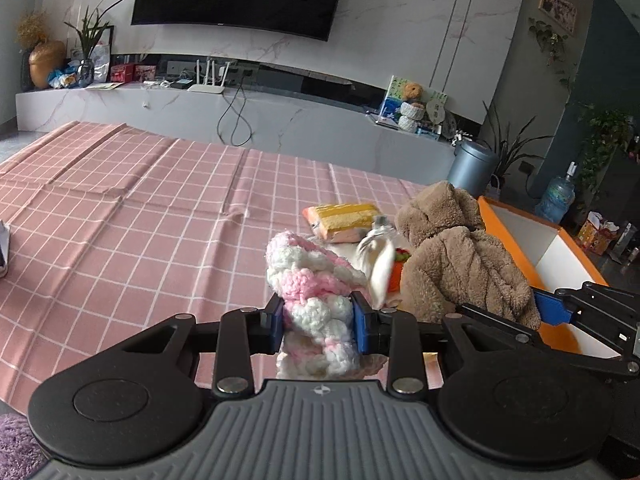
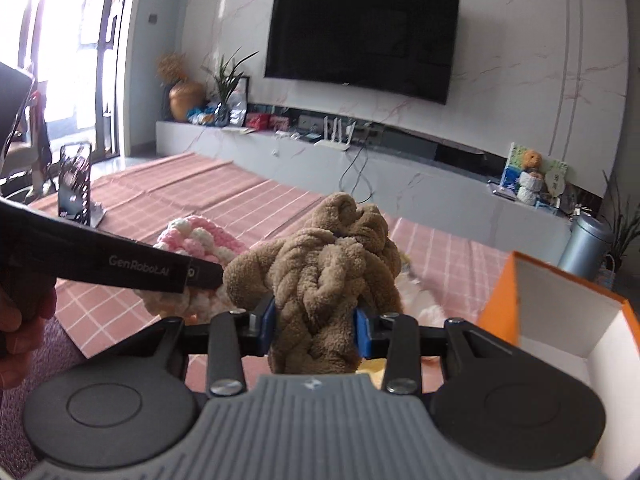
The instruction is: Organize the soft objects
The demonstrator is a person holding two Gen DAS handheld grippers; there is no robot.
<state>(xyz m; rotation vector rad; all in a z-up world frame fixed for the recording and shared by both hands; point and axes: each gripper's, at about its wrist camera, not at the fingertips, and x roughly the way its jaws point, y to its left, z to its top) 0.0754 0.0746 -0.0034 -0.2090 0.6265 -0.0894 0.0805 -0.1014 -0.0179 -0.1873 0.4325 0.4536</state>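
My left gripper is shut on a pink-and-white crocheted piece, held up over the pink checked tablecloth. In the right wrist view my right gripper is shut on a brown fluffy knotted plush, also lifted off the table. The crocheted piece shows to its left, behind the left gripper's black body. The brown plush appears at the right of the left wrist view, with the right gripper's blue pad at its edge. An orange box with white inside stands at the right.
A yellow-and-orange packet, a metal-and-white item and something orange lie on the cloth behind the held pieces. A phone on a stand stands at the far left of the table. A TV console, plants and a grey bin lie beyond. A hand shows at the left.
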